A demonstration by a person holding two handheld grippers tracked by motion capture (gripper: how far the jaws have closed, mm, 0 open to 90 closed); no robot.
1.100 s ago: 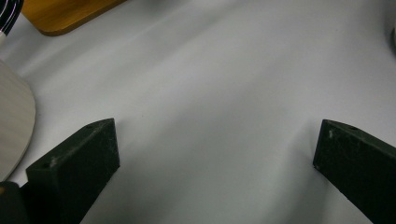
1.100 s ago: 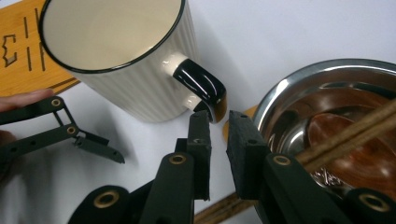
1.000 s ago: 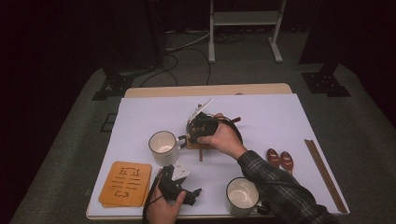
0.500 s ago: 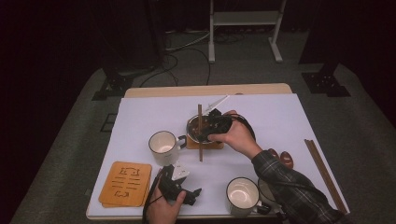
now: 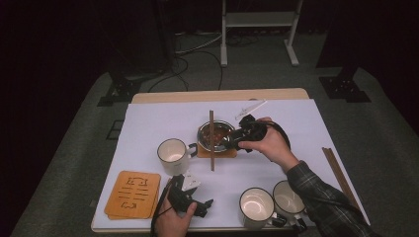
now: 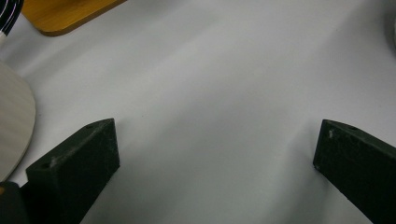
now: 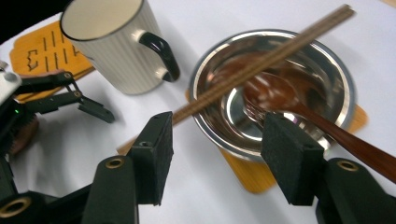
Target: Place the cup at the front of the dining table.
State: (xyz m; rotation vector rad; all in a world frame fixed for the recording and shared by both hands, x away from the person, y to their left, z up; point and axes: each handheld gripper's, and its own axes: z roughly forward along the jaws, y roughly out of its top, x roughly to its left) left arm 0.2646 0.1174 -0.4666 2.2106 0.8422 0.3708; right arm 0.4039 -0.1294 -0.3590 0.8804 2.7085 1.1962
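Observation:
A steel bowl stands on a wooden coaster mid-table. One chopstick lies across the bowl's rim. A brown wooden spoon rests inside the bowl under the chopstick. My right gripper is just right of the bowl, pointing at it. Its jaws have just been opening and are open, pressing on nothing. My left gripper lies near the front edge, open over bare white cover.
A ribbed mug stands left of the bowl. Two more mugs sit front right. A stack of wooden coasters lies front left. More chopsticks lie at the right edge.
The right hand has drawn back to the right from over the bowl. The chopstick it had now lies across the bowl, and its jaws are wider. The left hand stayed put.

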